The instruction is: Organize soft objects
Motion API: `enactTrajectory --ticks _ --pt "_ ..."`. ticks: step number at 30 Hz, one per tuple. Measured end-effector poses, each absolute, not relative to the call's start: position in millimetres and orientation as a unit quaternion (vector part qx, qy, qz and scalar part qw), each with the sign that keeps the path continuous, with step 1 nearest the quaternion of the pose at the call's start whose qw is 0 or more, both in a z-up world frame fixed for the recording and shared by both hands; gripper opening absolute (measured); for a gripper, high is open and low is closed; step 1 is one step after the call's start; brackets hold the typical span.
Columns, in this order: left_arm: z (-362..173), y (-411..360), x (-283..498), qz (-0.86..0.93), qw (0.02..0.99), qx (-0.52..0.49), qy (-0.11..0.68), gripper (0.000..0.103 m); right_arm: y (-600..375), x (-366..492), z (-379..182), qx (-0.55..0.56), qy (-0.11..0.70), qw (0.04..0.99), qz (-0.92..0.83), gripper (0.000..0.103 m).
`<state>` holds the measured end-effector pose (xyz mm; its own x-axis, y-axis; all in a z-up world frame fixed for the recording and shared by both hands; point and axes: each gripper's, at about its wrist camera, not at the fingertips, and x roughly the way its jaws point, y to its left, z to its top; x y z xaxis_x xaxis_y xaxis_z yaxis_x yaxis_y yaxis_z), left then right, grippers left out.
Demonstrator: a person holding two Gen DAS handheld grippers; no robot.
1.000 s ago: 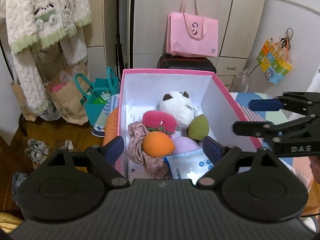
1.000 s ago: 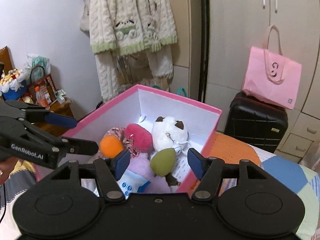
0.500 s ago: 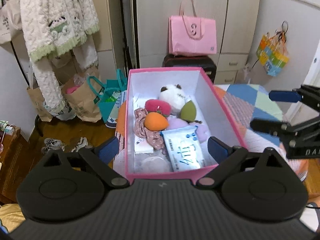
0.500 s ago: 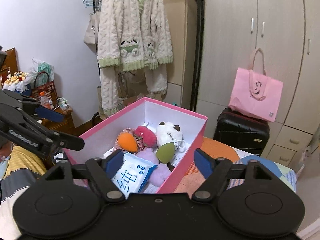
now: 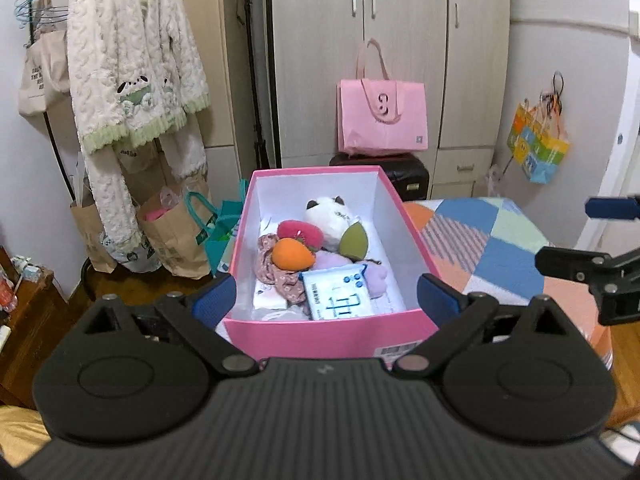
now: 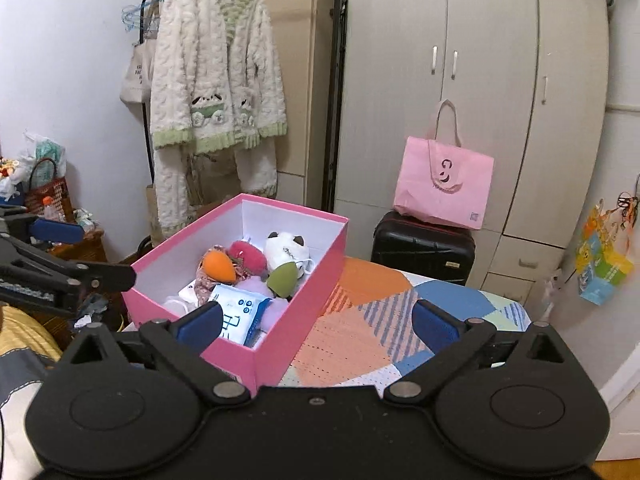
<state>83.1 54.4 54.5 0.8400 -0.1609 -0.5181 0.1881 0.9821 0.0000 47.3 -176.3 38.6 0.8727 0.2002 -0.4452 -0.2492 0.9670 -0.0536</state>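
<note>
A pink box (image 5: 320,336) with white inner walls stands on a patchwork table (image 5: 496,248). Inside lie a white panda plush (image 5: 326,216), a pink plush (image 5: 300,232), an orange sponge (image 5: 290,254), a green sponge (image 5: 354,242), a floral scrunchie (image 5: 280,280), a lilac soft item (image 5: 372,278) and a blue-and-white tissue pack (image 5: 340,300). My left gripper (image 5: 324,300) is open and empty, above the box's near end. My right gripper (image 6: 316,322) is open and empty, back from the box's (image 6: 280,332) right side. Each gripper shows in the other's view: right (image 5: 592,236), left (image 6: 68,252).
A pink tote (image 5: 382,120) sits on a black suitcase (image 5: 408,168) before the wardrobe. A cream cardigan (image 5: 132,68) hangs at the left above paper bags (image 5: 172,236) and a teal bag (image 5: 218,232). A colourful bag (image 5: 538,148) hangs at the right.
Both grippers have pulled back and up from the box, so the whole box and more of the room show. Both stay open and empty. The box's contents have not moved.
</note>
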Motion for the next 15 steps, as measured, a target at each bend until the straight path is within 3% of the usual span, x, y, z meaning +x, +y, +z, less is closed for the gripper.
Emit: enactTrajectory --ticks 15 --pt "6.2 19.7 81.1 -0.093 0.967 -0.002 0.238 0.098 -180.8 36.1 -8.0 -0.037 0.213 0.976 0.006 0.102"
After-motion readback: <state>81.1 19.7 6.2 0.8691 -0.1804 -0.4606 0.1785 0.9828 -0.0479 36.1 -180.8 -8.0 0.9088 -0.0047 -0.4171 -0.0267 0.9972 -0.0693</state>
